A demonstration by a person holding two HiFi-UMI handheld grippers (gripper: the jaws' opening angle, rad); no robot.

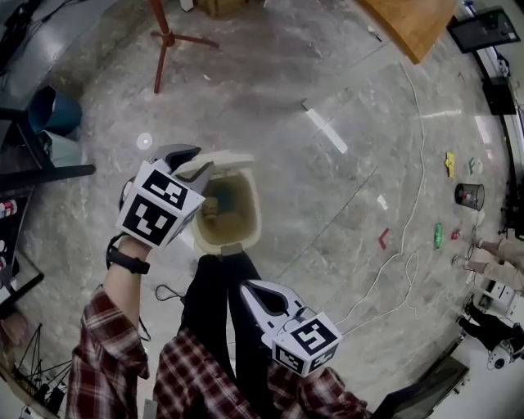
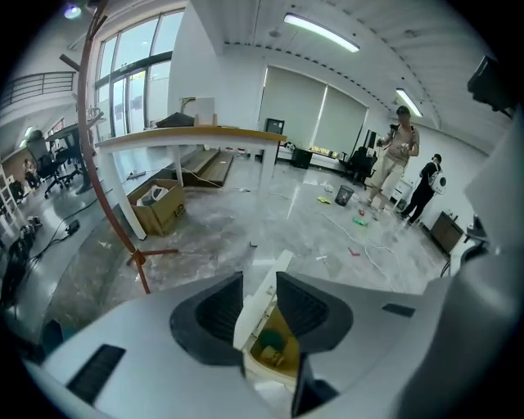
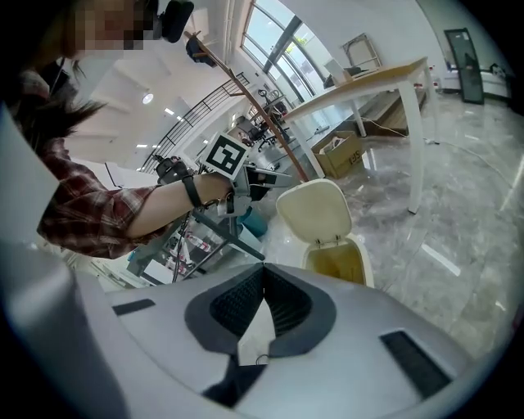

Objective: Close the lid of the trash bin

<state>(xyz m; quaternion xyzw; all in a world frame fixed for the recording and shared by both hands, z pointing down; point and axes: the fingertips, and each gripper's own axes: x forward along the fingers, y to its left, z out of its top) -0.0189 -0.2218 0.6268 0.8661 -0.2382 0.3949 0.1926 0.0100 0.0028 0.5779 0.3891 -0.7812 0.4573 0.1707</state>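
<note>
A cream trash bin [image 1: 246, 232] stands on the floor in front of my legs, with some rubbish inside it. Its lid [image 1: 219, 160] is raised upright at the bin's far left side. My left gripper [image 1: 190, 162] is at the lid's top edge. In the left gripper view the lid [image 2: 264, 293] shows edge-on between the open jaws of that gripper [image 2: 260, 275], with gaps beside it. My right gripper [image 1: 247, 289] hangs lower, over my legs and short of the bin, with its jaw tips together and nothing between them [image 3: 263, 268]. The right gripper view shows the bin [image 3: 340, 266] with its lid [image 3: 315, 211] standing open.
A red-legged stand [image 1: 164, 41] and a wooden table [image 1: 409, 24] are farther off. A white cable [image 1: 393, 270] runs over the floor to the right, near a black mesh basket [image 1: 469, 195]. A blue bin [image 1: 57, 110] sits at the left. A cardboard box [image 2: 155, 204] lies under the table.
</note>
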